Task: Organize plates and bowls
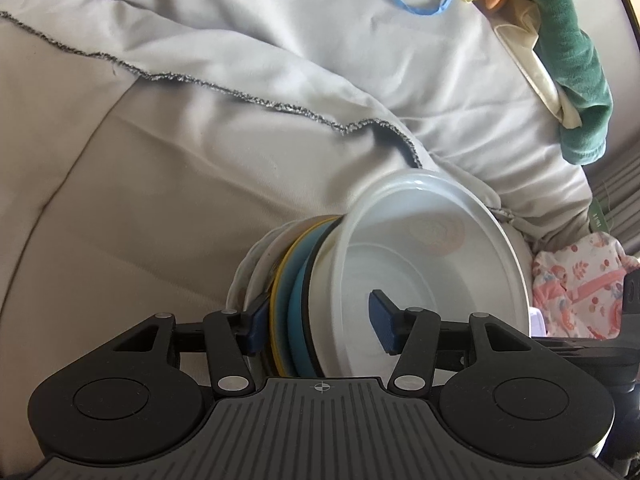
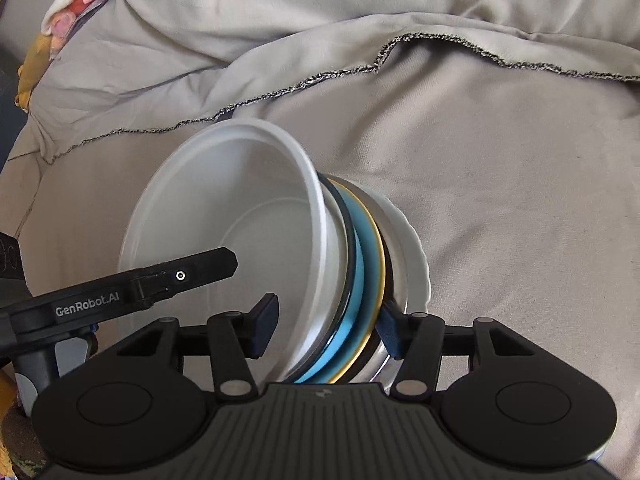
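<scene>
white bowl and plate stack [image 1: 400, 280] sits between both grippers' spread jaws; contact unclear.

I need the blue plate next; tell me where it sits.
The blue plate stands on edge mid-stack in both wrist views, sandwiched between the white bowl and the white scalloped plate, on the grey sheet.

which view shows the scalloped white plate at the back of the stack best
The right wrist view: the scalloped white ceramic plate shows a long arc of wavy rim behind the blue plate. In the left wrist view only a thin sliver of it peeks out beside the claw.
</scene>
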Demonstrator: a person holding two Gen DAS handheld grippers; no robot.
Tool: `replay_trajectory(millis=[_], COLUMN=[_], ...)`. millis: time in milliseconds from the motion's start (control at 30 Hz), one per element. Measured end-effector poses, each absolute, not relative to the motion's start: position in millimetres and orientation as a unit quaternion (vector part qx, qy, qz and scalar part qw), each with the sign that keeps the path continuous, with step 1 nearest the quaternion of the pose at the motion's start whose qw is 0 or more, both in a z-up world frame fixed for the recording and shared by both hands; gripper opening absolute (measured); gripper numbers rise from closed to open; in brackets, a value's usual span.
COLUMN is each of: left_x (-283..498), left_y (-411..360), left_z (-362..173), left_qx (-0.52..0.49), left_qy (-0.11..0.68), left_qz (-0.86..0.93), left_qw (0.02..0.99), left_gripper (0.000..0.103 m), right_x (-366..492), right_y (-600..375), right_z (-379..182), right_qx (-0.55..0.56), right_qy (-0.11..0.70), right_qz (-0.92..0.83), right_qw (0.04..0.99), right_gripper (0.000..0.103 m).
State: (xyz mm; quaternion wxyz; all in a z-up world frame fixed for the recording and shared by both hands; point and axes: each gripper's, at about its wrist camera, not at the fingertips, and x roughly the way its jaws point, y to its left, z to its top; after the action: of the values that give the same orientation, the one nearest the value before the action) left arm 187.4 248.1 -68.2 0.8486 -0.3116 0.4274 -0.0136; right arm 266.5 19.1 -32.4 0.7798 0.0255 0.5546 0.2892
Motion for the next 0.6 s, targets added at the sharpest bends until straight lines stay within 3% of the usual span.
replay_trajectory(millis=[267,400,467,600], left_x=[168,171,173,175], left_y=[256,255,258,259], left_z=[-44,-46,-50,-52], left_qx=[-0.328,-0.309,-0.309,-0.305], left_qy=[0.337,0.359,0.37,0.379], left_qz=[-0.033,-0.006,0.014,0.015], left_qw=[0.882,0.881,0.876,0.873], left_gripper=[0.051,0.049,0.042,0.042], right_x=[261,261,256,248], right_y=[0,2,6,18], right_z=[-6,-14,-21,-25], right_qx=[0.021,0.014,0.016,-0.002], right_qy=[0.499,0.509,0.517,0.513], right_qz=[0.267,0.255,0.262,0.264], right_qw=[0.824,0.822,0.815,0.817], right_gripper=[0.053,0.053,0.053,0.056])
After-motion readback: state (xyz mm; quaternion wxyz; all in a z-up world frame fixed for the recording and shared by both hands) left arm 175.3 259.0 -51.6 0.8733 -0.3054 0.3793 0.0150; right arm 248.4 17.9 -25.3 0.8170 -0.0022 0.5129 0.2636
